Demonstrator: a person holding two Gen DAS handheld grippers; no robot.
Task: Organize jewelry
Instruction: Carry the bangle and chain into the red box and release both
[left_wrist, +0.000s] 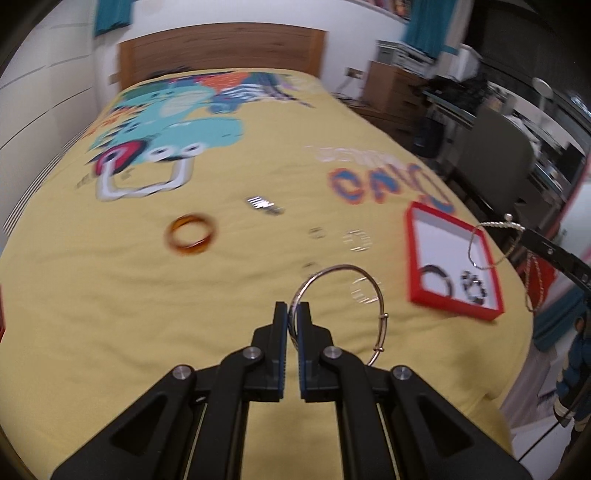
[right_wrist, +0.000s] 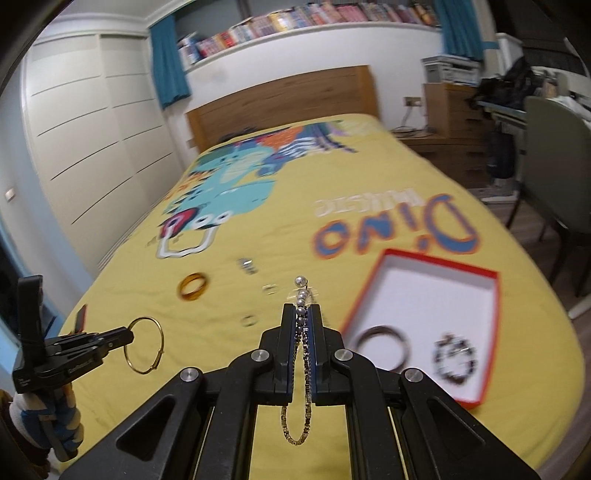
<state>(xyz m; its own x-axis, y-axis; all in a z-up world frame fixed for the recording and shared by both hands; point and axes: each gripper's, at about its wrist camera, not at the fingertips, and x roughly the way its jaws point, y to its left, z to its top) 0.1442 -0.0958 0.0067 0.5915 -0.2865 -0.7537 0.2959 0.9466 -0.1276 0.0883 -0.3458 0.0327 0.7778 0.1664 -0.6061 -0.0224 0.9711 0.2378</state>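
Observation:
My left gripper (left_wrist: 293, 310) is shut on a thin silver bangle (left_wrist: 340, 268), held up above the yellow bedspread (left_wrist: 221, 295). The same gripper (right_wrist: 127, 338) and bangle (right_wrist: 146, 347) show at the left of the right wrist view. My right gripper (right_wrist: 301, 310) is shut on a beaded chain bracelet (right_wrist: 295, 424) that hangs below the fingers. It also shows at the right edge of the left wrist view (left_wrist: 528, 233). A red box (right_wrist: 424, 295) on the bed holds a dark bangle (right_wrist: 382, 347) and a beaded bracelet (right_wrist: 454, 360).
On the bedspread lie an amber bangle (left_wrist: 192, 240), a silver clip (left_wrist: 262, 205) and small rings (left_wrist: 356, 240). A wooden headboard (right_wrist: 280, 99) stands at the far end. A chair (right_wrist: 557, 155) and drawers (right_wrist: 454, 110) are to the right of the bed, a wardrobe (right_wrist: 85, 122) to the left.

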